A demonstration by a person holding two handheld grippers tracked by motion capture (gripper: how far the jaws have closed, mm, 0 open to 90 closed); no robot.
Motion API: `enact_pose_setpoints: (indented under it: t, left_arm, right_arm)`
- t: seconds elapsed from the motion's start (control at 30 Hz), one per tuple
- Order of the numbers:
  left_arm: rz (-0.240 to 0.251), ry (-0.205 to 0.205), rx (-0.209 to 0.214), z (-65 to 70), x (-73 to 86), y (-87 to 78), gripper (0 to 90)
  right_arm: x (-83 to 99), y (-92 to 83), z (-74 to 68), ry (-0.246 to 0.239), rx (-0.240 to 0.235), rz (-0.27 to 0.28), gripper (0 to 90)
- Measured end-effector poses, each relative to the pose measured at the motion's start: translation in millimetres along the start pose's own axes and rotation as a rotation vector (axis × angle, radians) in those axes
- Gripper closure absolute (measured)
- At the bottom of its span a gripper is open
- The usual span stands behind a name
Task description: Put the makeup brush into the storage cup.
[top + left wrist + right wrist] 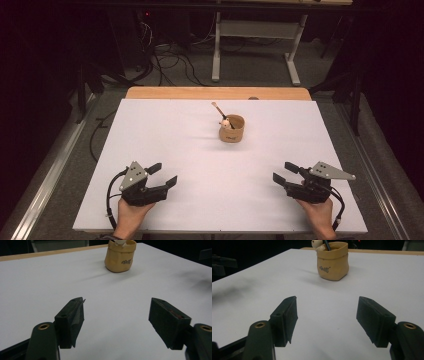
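I have one container on the white table top (200, 165): a small tan pouch-shaped cup (232, 129), sitting upright a little past the middle of the sheet, at about 12 o'clock from the midpoint between my two grippers. It has dark lettering on its side. Two things stand in it. One is a thin dark-handled stick (220, 113) that leans out toward 11 o'clock, with a pale tip at its far end. The other is a small pale round-headed piece (225, 122) at the cup's rim on the 10 o'clock side; it may be a little figure or a knob, the view is too coarse for me to say which.

My left gripper (166, 176) is low at the near left of the sheet, with the cup at about 1 o'clock from it. Its jaws stand wide apart with bare white surface between them, and they touch nothing. In the left gripper view the left gripper (117, 325) looks straight up the table at the cup (120, 257), which is well apart from the jaw tips.

My right gripper (284, 171) is at the near right, with the cup at about 11 o'clock from it. Its jaws are also spread wide and hold nothing. In the right gripper view the right gripper (327, 322) faces the cup (333, 263), again well clear of it.

Count: one cup, one stick, one round-headed piece, two grippers, two hands, one on each gripper.
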State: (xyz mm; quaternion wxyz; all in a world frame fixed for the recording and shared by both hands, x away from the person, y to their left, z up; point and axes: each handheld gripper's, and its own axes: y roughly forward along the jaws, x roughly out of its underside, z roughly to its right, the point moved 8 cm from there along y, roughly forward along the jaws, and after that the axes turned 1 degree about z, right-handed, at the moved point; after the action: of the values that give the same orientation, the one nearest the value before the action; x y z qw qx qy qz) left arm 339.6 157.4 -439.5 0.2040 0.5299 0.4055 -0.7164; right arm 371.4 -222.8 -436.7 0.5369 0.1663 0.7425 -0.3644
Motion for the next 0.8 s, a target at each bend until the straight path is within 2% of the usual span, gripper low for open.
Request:
enact_pose_setpoints:
  t: [0.3,0.57,0.8]
  left_arm:
    - [-0.001,-0.001,0.0,-0.2,0.1,0.1,28.9]
    - [-0.002,-0.002,0.0,-0.2,0.2,0.3,28.9]
    - [-0.003,-0.001,-0.001,-0.3,0.3,0.2,28.9]
  right_arm:
    - [1.5,-0.9,4.7,0.043,0.0,0.004,34.5]
    - [5.8,1.4,9.1,0.069,0.001,-0.023,33.8]
    - [5.1,0.2,11.4,0.068,0.01,-0.013,33.7]
